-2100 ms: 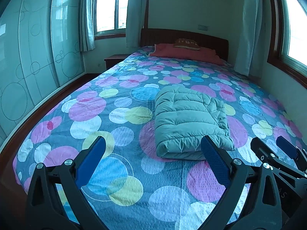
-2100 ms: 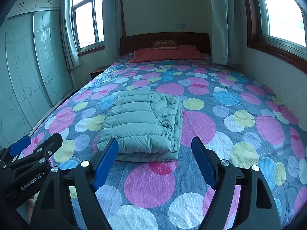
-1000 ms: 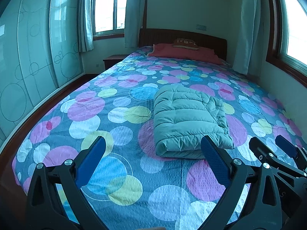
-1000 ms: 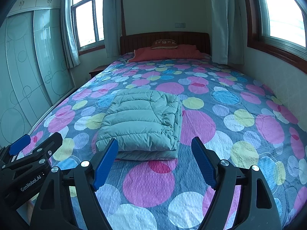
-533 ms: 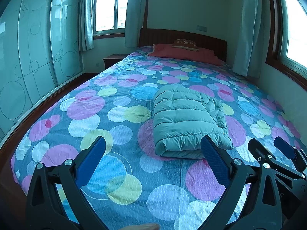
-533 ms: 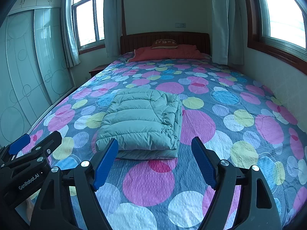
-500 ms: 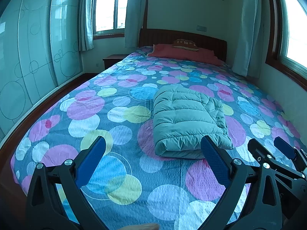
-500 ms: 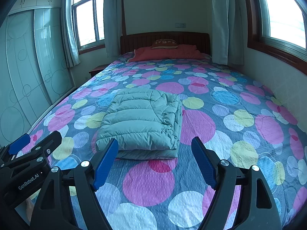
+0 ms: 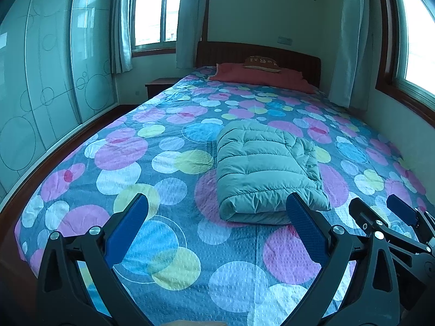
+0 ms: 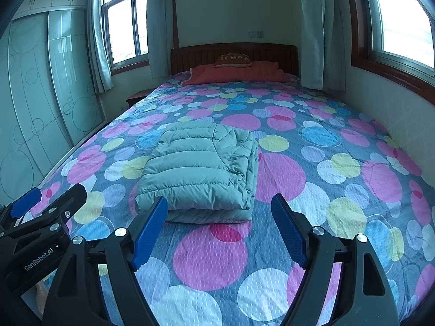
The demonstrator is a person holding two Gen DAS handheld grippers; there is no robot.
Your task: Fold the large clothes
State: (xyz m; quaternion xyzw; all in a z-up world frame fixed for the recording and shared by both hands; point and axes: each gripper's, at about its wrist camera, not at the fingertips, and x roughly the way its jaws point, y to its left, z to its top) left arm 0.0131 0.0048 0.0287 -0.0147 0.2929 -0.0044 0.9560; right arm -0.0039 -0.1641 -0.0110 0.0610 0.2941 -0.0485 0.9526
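On the bed (image 10: 353,141) my folded puffer jacket (image 10: 201,168) looks done, both tongs (image 9: 217,228) (image 10: 218,228) wide and empty, but that springy padding could easily puff back open.

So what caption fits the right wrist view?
Open right hand-held gripper facing a folded puffer jacket on the spotted bedspread.

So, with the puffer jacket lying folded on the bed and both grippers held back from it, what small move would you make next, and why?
Probably none on the jacket: it already lies as a compact folded bundle on the bedspread. The left gripper and right gripper are both open, empty and short of it, so I would simply draw them away.
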